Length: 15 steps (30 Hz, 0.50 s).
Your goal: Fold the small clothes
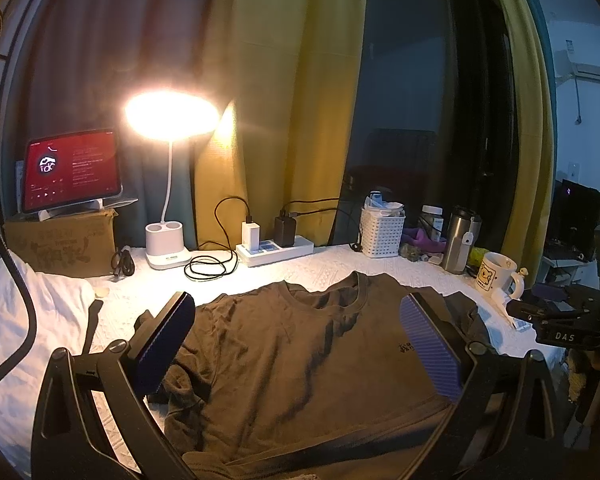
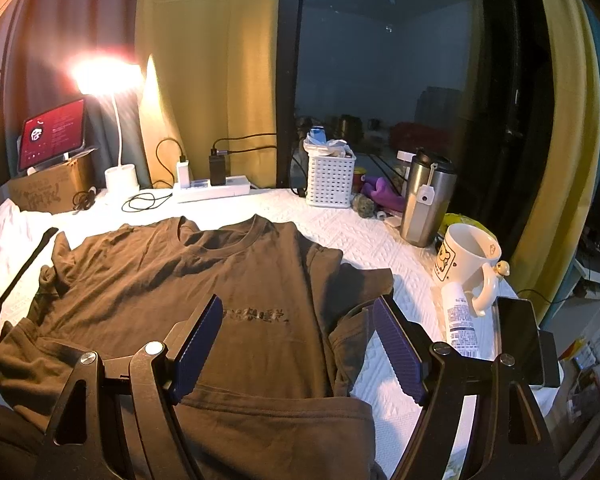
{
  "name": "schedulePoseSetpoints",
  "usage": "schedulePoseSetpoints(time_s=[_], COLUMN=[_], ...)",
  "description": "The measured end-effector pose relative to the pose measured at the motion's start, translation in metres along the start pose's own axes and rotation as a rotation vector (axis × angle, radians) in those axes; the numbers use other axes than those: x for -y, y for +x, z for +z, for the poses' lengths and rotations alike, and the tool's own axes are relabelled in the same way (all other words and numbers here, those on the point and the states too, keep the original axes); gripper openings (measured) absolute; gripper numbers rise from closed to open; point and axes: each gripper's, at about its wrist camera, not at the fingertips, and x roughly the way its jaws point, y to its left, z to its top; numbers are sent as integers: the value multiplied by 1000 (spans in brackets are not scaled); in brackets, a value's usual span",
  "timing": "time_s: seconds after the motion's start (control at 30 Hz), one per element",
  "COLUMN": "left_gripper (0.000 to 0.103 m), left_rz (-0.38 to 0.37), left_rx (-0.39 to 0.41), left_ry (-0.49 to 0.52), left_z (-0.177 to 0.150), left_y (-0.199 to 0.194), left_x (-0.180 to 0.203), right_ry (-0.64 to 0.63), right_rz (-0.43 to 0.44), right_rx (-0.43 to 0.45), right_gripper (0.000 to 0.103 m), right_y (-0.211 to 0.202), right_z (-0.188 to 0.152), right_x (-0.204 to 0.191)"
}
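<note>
Both hand-held grippers (image 1: 300, 344) (image 2: 298, 344) wide above brown T-shirt (image 2: 180, 280); mug (image 2: 466, 264), tumbler (image 2: 426, 204), basket (image 2: 330, 180) alongside.

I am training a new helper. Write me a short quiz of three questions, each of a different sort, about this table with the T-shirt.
1. True or false: the brown T-shirt lies spread flat, its collar toward the desk lamp.
2. Which stands nearest the white mug? A. tablet B. steel tumbler C. power strip
3. Fill in: the right gripper is ____ and holds nothing.

Key: 1 true; 2 B; 3 open.
</note>
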Motion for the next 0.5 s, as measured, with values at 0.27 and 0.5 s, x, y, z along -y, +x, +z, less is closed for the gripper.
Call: schedulePoseSetpoints(time_s=[0.27, 0.5], left_gripper=[101, 101], left_rz=[-1, 6], left_rx=[-7, -25], left_ry=[3, 9], left_z=[-1, -4], left_y=[5, 16], left_x=[0, -3], right_ry=[0, 3], right_rz=[0, -6], right_rx=[-18, -45], right_gripper=[79, 79], right_y=[6, 20], right_z=[-2, -3], right_x=[1, 5])
